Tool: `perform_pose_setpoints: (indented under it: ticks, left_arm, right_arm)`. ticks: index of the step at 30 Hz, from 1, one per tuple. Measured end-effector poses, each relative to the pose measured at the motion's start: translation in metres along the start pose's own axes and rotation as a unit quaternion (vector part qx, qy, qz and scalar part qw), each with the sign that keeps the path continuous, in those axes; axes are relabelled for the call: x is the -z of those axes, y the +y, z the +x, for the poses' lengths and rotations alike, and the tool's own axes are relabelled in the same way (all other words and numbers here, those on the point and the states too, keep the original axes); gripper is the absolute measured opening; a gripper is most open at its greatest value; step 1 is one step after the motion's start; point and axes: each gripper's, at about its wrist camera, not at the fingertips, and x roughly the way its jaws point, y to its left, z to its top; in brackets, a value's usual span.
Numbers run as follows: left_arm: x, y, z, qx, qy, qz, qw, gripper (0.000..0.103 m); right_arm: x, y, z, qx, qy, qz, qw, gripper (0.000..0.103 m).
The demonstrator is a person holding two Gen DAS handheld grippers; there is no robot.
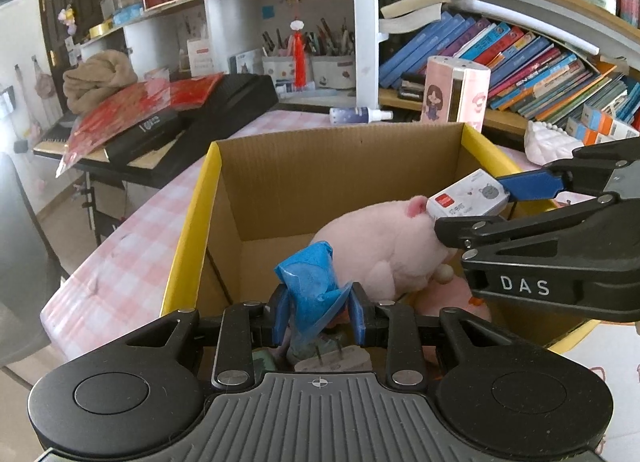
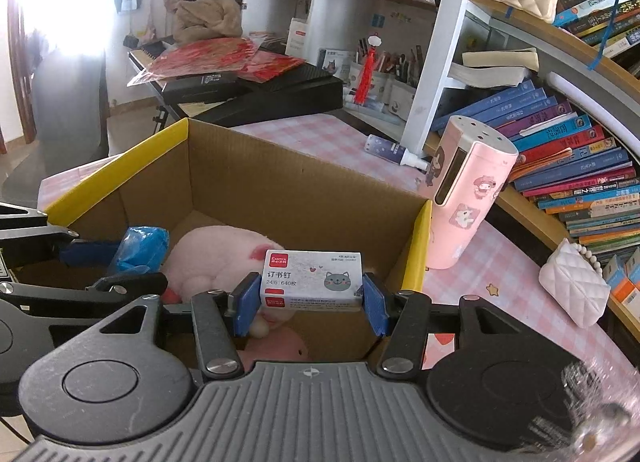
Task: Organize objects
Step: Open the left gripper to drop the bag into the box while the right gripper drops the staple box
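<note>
I have both loads over the open cardboard box (image 1: 344, 186), so the step in hand is the drop-off. My left gripper (image 1: 318, 316) is clenched on a crumpled blue packet (image 1: 312, 282), which sticks up between the pads at about 6 o'clock in the left wrist view, just inside the near wall of the box. My right gripper (image 2: 310, 300) grasps a small box of staples (image 2: 312, 280) by its two short ends, held level with the cat drawing facing me; from the left wrist camera it shows at 3 o'clock, above the box's right side.

Under both sits a pink plush toy (image 2: 216, 258), lying on the box floor and filling much of the near half. At 12 o'clock the far part of the floor looks bare.

Next, I judge, each gripper needs to come lower into the box and then let go, the staples beside or beyond the plush rather than on its rounded back, where they could slide. The packet is light and soft, so it may cling to a pad when I release. The pink canister (image 2: 466, 194) stands on the worktop (image 2: 500, 262) just outside the box at 2 o'clock, clear of my path.
</note>
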Motion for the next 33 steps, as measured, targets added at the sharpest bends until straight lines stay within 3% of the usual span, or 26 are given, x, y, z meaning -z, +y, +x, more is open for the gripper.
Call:
perform_pose_setpoints:
  ticks: [6,12,15,33]
  left_arm:
    - [0.000,0.001,-0.002,0.000,-0.005,-0.006,1.0000,0.034]
    - [0.000,-0.001,-0.011,-0.005,-0.025,0.003,0.9997,0.061]
    - [0.000,-0.001,-0.017,-0.003,-0.034,0.004,0.9994,0.066]
    - [0.005,0.016,-0.050,-0.008,-0.077,-0.024,0.9967,0.078]
  right_arm:
    - [-0.001,0.000,0.001,0.001,0.000,-0.001,1.000,0.051]
    - [-0.001,0.000,0.000,0.002,0.000,-0.001,1.000,0.051]
    - [-0.002,-0.001,0.001,0.003,0.001,0.001,1.000,0.051]
    - [-0.007,0.010,-0.002,0.015,0.003,-0.001,1.000,0.052]
